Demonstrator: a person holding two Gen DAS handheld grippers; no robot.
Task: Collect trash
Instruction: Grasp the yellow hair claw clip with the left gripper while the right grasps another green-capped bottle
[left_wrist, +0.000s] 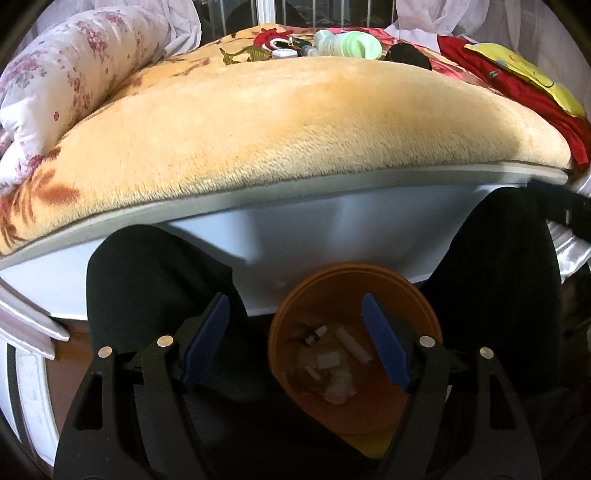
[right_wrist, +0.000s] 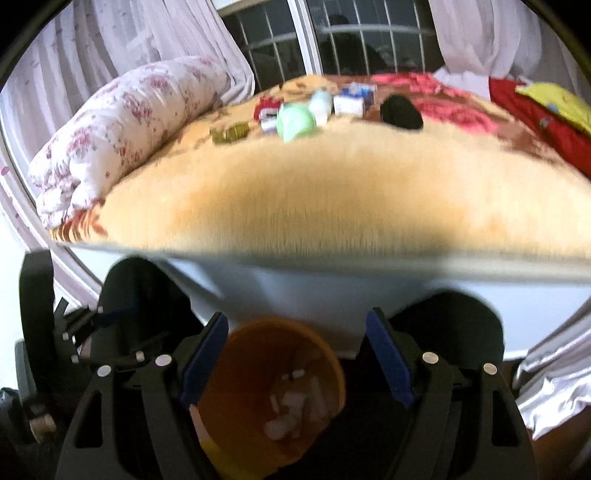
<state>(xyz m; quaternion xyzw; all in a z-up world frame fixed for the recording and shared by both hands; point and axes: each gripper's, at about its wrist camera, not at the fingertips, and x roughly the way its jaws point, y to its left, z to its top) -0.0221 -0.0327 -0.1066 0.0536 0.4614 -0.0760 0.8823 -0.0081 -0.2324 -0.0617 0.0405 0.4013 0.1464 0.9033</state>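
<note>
Below the near edge of the bed (left_wrist: 295, 206), an orange trash bin (left_wrist: 424, 295) stands on the floor between the person's two dark-clad knees (left_wrist: 155, 280), close against the bed's pale side panel (left_wrist: 295, 236). White scraps and a small dark-capped vial lie in its bottom. The left gripper (left_wrist: 295, 339) hangs over the bin's left rim with its blue-padded fingers (left_wrist: 207, 332) spread wide and nothing between them. The right gripper (right_wrist: 295, 354) hangs above the same bin (right_wrist: 236, 347), fingers (right_wrist: 205, 354) likewise apart and empty; its view is blurred. The knees hem the bin in on both sides, so the free way out is upward.

A wide stretch of the plush yellow blanket (left_wrist: 314, 122) lies bare from the near edge to a cluster of small things toward the far edge: a pale green roll (left_wrist: 360, 44), a white bottle (left_wrist: 325, 38), a small white cap (left_wrist: 284, 54), a gold skeleton-like trinket (left_wrist: 243, 55), a red-and-white item (left_wrist: 275, 38) and a black object (left_wrist: 410, 55). The right wrist view also shows small white boxes (right_wrist: 349, 105) behind them. A rolled floral quilt (left_wrist: 70, 85) runs along the bed's left edge, and red cloth (left_wrist: 517, 92) with a yellow piece (left_wrist: 532, 77) on it covers the right corner. Curtains (right_wrist: 122, 48) and a barred window (right_wrist: 332, 44) stand beyond the far edge.
</note>
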